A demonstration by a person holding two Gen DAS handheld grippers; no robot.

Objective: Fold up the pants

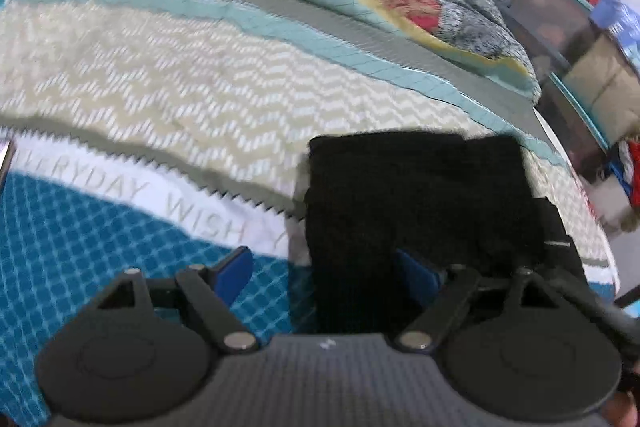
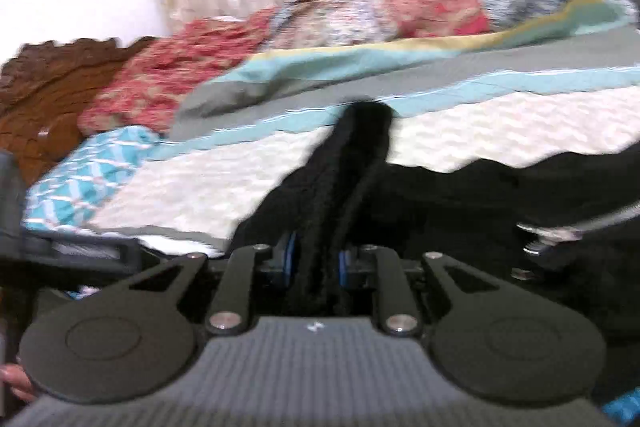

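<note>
Clearly, the black knitted fabric pants [image 1: 420, 195] are lain folded on the patterned bedspread [image 1: 160, 75], toward its right edge, with a bunched ridge of them [image 2: 352, 163] pinched between the narrowed blue pads of the right gripper [image 2: 316, 263]. The left gripper [image 1: 324, 263] is held wide, with nothing pressed; its right pad is set over the near end of the pants, its left pad over the teal checked part of the bedspread.

A thin pinch could be lost if the ridge is pulled sharply, and the fold could be dragged askew toward the bedspread's edge, where a drop to the floor is likely. The knit may also be snagged by the open left pad.

Beyond the pants, a rumpled red floral quilt [image 2: 180, 75] is heaped at the far side of the bedspread, and stacked boxes [image 1: 580, 39] are seen past its right edge; neither is judged to be in the way.
</note>
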